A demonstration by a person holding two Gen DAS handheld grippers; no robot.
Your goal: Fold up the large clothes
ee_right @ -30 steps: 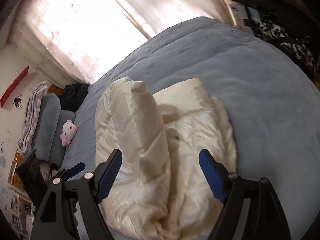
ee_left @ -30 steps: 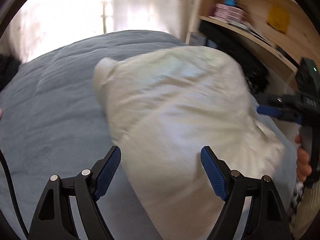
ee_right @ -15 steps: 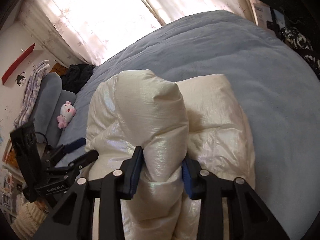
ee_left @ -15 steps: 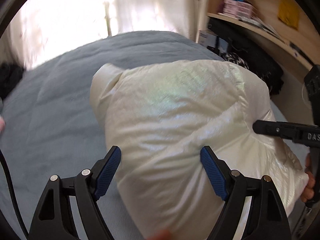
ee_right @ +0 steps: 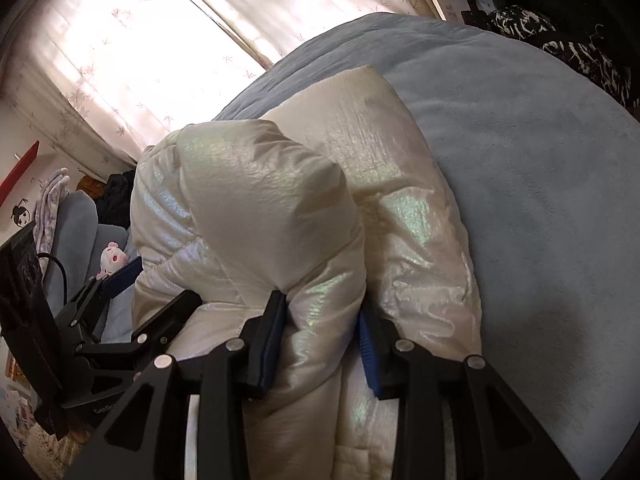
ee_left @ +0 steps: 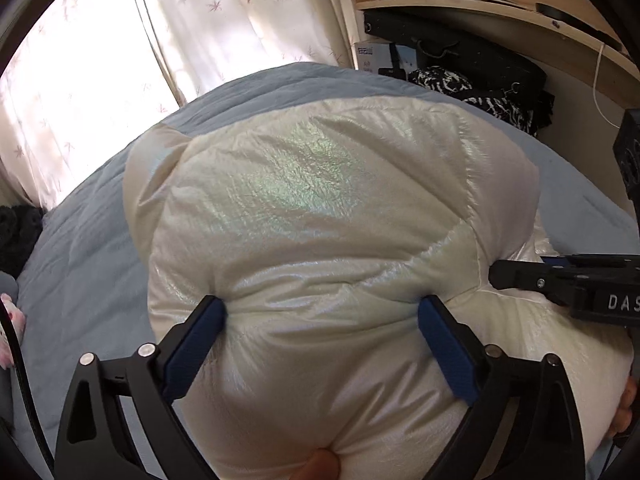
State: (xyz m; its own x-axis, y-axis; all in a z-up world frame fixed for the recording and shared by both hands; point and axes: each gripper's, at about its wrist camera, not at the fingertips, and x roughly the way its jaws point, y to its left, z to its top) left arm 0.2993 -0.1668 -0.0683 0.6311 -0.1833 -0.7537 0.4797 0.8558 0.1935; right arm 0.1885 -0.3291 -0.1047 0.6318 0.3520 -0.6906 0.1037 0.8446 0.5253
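Note:
A puffy white down jacket lies bunched on a blue-grey bed. My left gripper is open, its blue pads pressed against both sides of a thick fold of the jacket. My right gripper is shut on a raised fold of the jacket and holds it above the rest. The right gripper also shows in the left wrist view at the right edge. The left gripper shows in the right wrist view at the left.
Curtains hang behind the bed. A wooden shelf with boxes and a pile of dark clothes stand at the right. A grey sofa with a plush toy is at the left.
The right gripper closed on a fold of the jacket and lifted it. The left gripper moved forward until its open pads pressed into the jacket.

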